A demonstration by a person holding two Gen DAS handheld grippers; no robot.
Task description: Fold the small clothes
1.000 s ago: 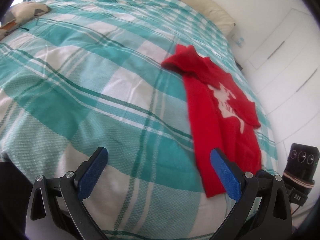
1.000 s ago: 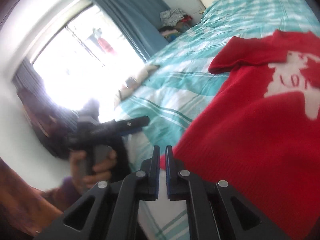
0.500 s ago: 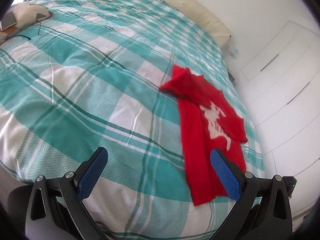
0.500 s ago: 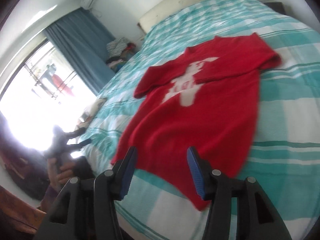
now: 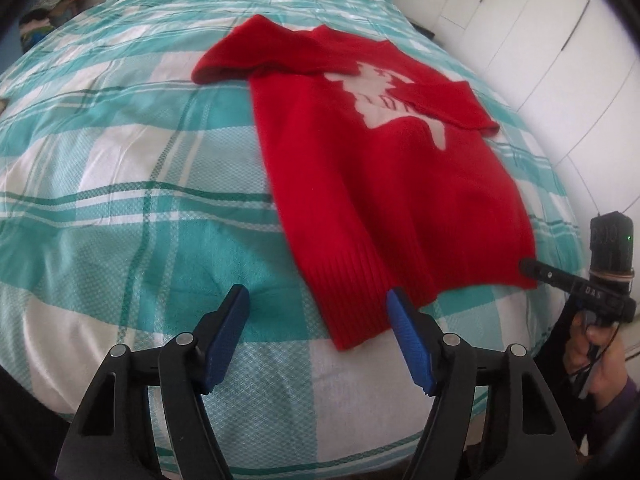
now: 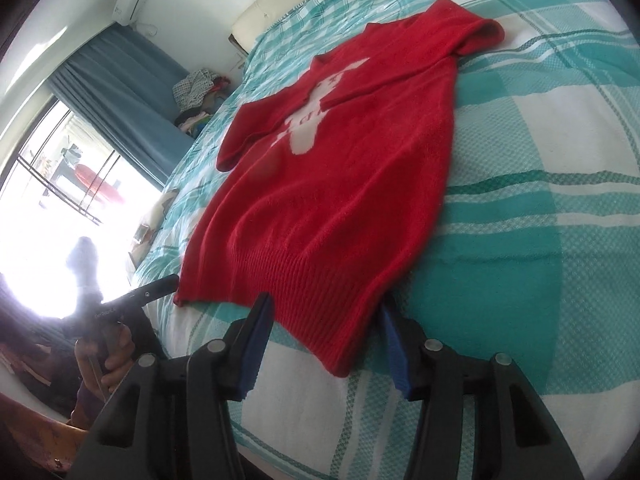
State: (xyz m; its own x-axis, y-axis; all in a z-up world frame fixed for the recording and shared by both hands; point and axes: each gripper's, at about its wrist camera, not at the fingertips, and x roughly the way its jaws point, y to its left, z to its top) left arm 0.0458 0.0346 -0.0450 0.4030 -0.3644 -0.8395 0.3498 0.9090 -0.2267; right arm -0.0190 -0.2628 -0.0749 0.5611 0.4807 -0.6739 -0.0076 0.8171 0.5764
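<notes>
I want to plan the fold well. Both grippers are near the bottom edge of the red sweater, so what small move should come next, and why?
Probably lower both grippers onto the hem corners. The red sweater lies flat on the bed. The left gripper and the right gripper each frame a corner of the ribbed hem; their jaws are closing, but the pads do not yet press the cloth.

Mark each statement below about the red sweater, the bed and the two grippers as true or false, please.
1. The red sweater lies spread on the checked bedcover. True.
2. The sweater is already folded in half. False: it lies open, its white figure showing.
3. The left gripper holds the hem. False: its closing jaws grip nothing.
4. The right gripper has the sweater's ribbed hem corner between its closing jaws. True.
</notes>
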